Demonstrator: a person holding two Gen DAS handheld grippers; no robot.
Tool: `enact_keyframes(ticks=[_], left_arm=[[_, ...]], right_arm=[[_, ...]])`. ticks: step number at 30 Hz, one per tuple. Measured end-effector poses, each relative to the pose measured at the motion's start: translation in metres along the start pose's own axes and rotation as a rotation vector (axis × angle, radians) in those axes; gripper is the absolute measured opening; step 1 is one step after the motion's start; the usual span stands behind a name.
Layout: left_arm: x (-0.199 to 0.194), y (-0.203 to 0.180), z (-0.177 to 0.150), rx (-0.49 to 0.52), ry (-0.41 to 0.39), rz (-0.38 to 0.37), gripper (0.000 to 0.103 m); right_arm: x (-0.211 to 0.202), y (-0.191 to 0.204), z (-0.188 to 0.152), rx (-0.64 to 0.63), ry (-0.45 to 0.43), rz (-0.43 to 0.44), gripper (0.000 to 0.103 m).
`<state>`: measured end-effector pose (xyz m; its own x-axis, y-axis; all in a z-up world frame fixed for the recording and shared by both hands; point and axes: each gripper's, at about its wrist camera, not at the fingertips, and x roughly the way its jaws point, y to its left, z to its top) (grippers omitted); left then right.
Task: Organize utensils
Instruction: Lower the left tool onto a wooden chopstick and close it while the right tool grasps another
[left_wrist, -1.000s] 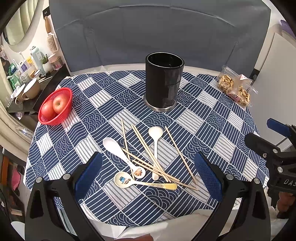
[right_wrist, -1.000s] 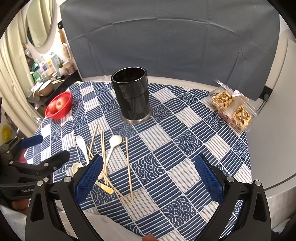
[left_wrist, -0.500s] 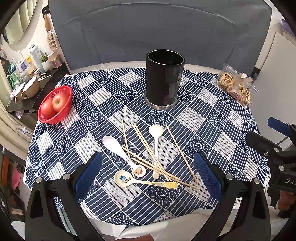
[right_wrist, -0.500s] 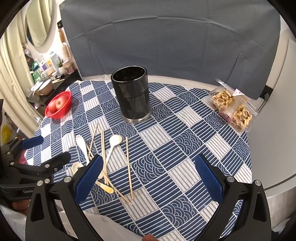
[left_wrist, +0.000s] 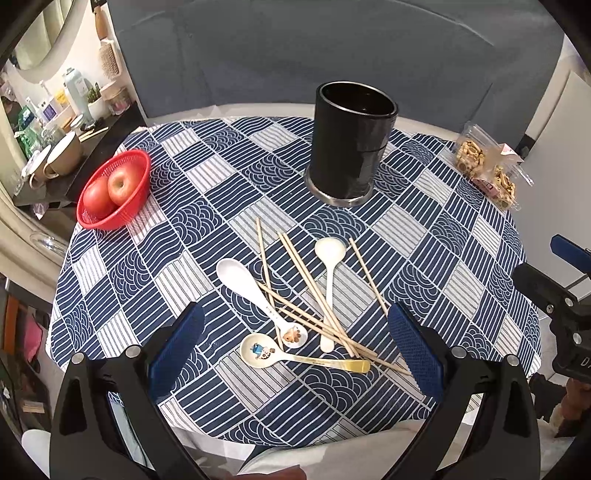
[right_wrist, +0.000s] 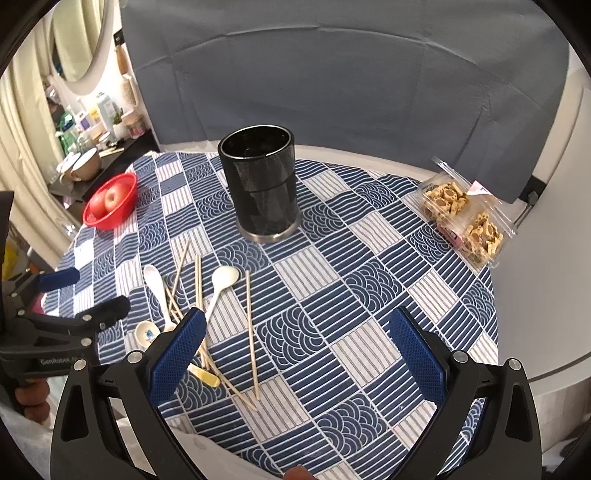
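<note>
Blue-and-white patterned cloth covers the round surface (left_wrist: 207, 229) in front of me, with a grey backdrop behind it. Near the middle stands a tall black holder (left_wrist: 352, 144), upright and with nothing sticking out of it. The utensils lie loose on the cloth on my side of it: a heap of wooden chopsticks (left_wrist: 314, 295) crossing one another, a plain white spoon (left_wrist: 330, 258) among them, another white spoon (left_wrist: 243, 280) to its left, and a painted spoon with a yellow handle (left_wrist: 266, 352) closest to me (its handle runs under the chopstick ends). My left hand-held gripper (left_wrist: 295, 354) hovers over this heap, jaws wide, holding nothing. My right hand-held gripper (right_wrist: 297, 352) is also spread wide and empty, over bare cloth to the right of the heap. A red basket with two apples (left_wrist: 112, 192) sits at the left edge, a clear box of biscuits (right_wrist: 463, 218) at the right.
</note>
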<state>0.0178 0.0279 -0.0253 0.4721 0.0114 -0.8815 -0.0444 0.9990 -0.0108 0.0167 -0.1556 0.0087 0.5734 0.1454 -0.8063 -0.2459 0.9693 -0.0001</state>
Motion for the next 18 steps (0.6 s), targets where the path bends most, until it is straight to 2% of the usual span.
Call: enact_keyframes(ticks=[9, 18], left_arm=[[0.024, 0.029, 0.008, -0.046, 0.071, 0.025, 0.097], [0.053, 0.046, 0.017, -0.025, 0.164, 0.029, 0.097]], right_arm=[[0.021, 0.009, 0.008, -0.053, 0.044, -0.021, 0.095], [0.054, 0.029, 0.011, -0.127, 0.097, -0.064, 0.095]])
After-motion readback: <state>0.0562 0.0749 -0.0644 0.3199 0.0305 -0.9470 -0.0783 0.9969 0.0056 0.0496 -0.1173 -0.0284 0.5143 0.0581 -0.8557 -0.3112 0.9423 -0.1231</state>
